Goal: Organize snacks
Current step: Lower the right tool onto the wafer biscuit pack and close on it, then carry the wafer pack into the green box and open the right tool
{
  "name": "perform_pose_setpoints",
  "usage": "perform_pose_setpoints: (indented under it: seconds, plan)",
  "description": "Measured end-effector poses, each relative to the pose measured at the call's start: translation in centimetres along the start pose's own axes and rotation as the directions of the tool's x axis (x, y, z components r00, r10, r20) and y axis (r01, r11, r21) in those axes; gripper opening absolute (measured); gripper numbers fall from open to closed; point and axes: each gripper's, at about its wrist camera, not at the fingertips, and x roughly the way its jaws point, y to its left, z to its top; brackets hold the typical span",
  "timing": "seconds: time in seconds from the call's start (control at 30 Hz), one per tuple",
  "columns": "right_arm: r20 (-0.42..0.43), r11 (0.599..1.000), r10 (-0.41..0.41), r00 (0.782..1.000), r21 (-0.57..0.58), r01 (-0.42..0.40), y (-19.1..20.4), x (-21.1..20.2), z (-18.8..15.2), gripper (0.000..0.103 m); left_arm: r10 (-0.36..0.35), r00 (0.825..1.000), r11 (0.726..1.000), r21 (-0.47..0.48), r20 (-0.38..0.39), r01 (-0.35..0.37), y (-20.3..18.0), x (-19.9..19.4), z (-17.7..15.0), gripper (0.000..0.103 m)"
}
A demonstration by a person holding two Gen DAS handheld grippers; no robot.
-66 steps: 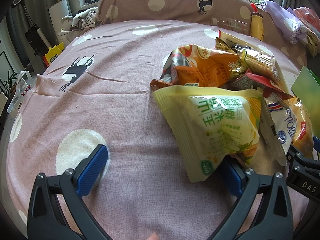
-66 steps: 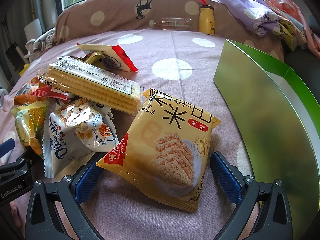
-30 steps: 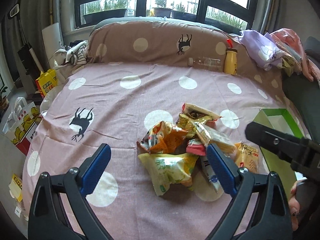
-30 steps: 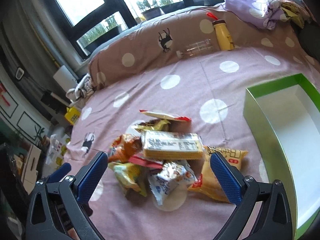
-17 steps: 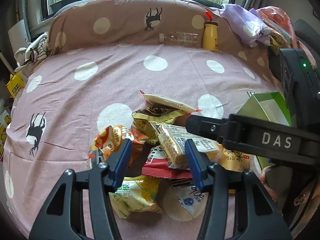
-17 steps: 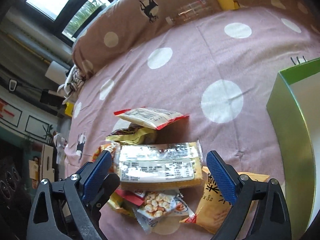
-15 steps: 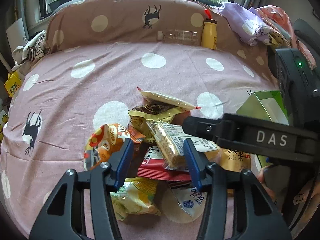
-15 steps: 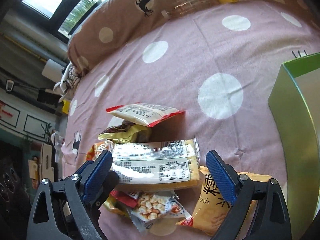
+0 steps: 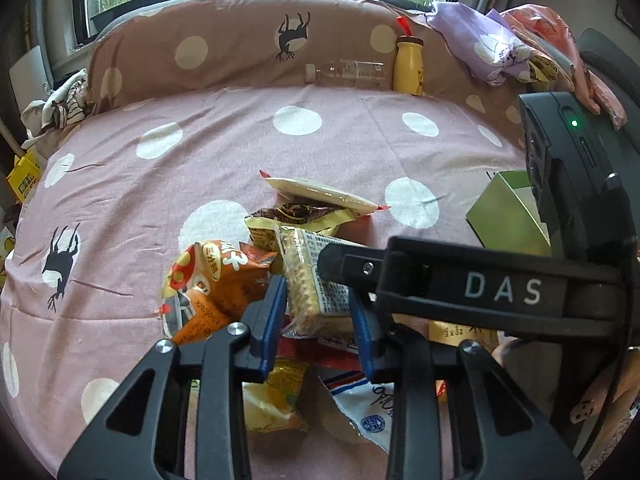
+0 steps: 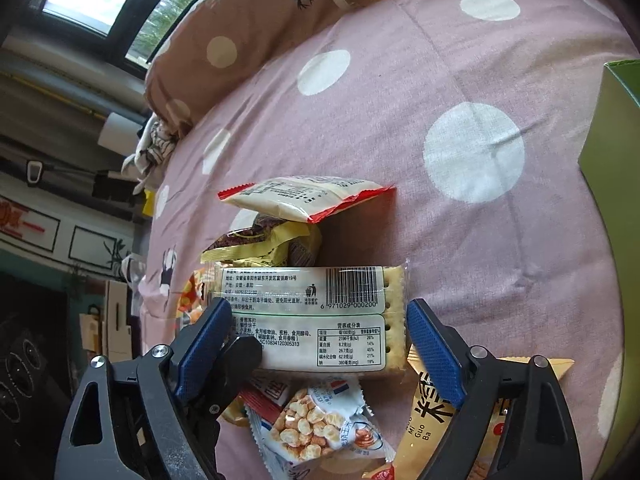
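Long clear-wrapped cracker packet point(image 10: 316, 316) tops the snack pile on the pink dotted bed point(image 10: 460, 216). Left gripper point(image 9: 318, 312) jaws pinch its short end. Right gripper point(image 10: 316, 344) jaws, closing, straddle its long axis, pads not yet pressing.

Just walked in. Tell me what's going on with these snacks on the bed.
A person holding a gripper in each hand is working on the cracker pack on top of the snack pile on the polka-dot bedspread. The left gripper is shut on one end of the pack. The right gripper straddles the pack and its jaws are closing. The green box waits to the right, with no snacks visible in it.
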Motion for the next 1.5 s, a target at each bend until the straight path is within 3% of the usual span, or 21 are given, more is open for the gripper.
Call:
perform_pose_setpoints:
  seconds: [0.17,0.4,0.8,1.23,1.5]
  plan:
    - [0.077,1.0,0.006,0.997,-0.024,-0.004,1.6,-2.6,-0.9,0.09,0.015,0.997,1.0,0.026,0.073,-0.017,-0.7,-2.4,-0.2,0.032]
    - [0.185,1.0,-0.009,0.983,-0.025,0.014,2.3,-6.4,-2.2,0.09,-0.024,0.988,0.997,0.072,0.152,0.013,-2.6,-5.3,-0.5,0.032]
    - [0.378,0.999,-0.031,0.925,0.045,0.014,-0.3,-13.8,-3.5,0.09,-0.137,0.962,0.98,0.174,0.236,0.097,-8.0,-7.7,-0.1,0.033]
    - [0.479,0.956,-0.21,0.852,0.283,0.077,-8.1,-19.3,-4.6,0.09,-0.29,0.942,0.924,0.306,0.169,0.229,-17.4,-4.6,0.7,0.032]
    - [0.469,0.903,-0.311,0.827,0.417,0.102,-12.3,-20.6,-5.5,0.09,-0.379,0.923,0.886,0.317,0.071,0.339,-21.1,-1.4,1.2,0.031]
